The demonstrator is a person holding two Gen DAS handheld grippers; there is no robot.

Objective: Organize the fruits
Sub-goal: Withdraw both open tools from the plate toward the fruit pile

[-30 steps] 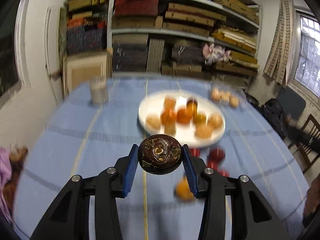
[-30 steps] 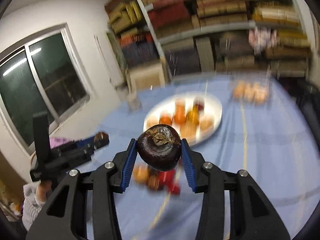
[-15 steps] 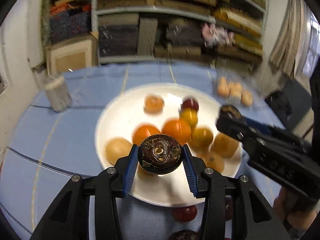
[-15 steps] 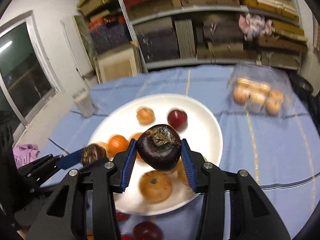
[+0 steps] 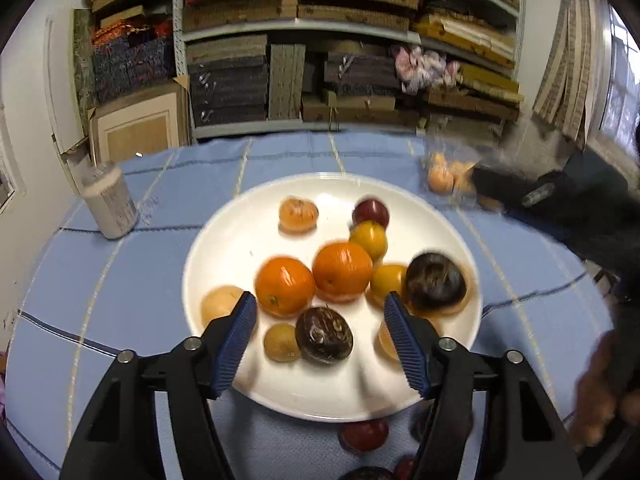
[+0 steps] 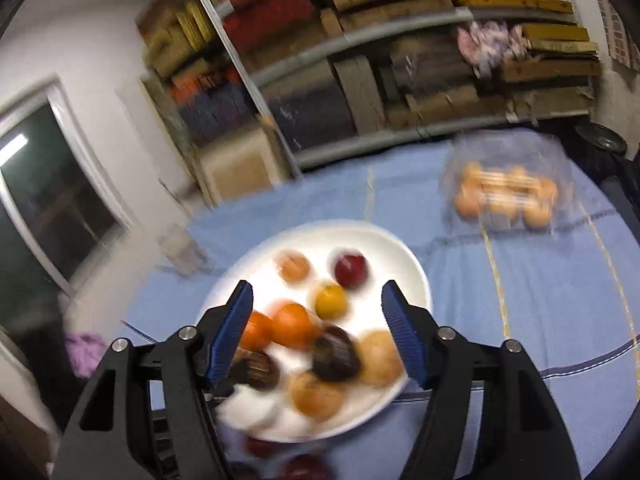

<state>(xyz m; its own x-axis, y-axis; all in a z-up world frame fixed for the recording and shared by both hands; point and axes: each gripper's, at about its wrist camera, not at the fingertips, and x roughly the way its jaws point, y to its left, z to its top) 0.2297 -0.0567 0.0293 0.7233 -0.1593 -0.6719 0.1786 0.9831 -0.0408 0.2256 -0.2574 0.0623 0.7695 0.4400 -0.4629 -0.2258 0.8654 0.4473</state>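
Left wrist view shows a table covered by a light blue cloth [image 5: 132, 280] with pale and dark stripe lines, and a round white plate [image 5: 224, 248] near its middle. Behind the plate, shelving [image 5: 348, 24] stacked with folded textiles and flat cartons fills the far wall. A pale cylindrical container [image 5: 110, 206] stands upright on the cloth left of the plate; a clear box of small orange fruits [image 6: 506, 196] sits beyond the plate to its right. A dark window [image 6: 48, 204] lies left of the plate in the right wrist view. The left gripper [image 5: 320, 340] hangs over the near edge of the plate, its jaws opening, blue pads apart and pressing on nothing. A dark purple fruit [image 5: 324, 335] lies on the plate between the pads, touching neither; it is roughly round, so no long axis can be told, and its scarred face turns toward the camera. A second dark fruit [image 5: 436, 282] rests on the right part of the plate, blurred, against the yellow fruits there. Two oranges [image 5: 312, 276] sit side by side at the plate's centre. The right gripper [image 6: 318, 338] also hangs above the plate, jaws opening, nothing clamped. Red fruits [image 5: 364, 434] lie on the cloth just in front of the plate.
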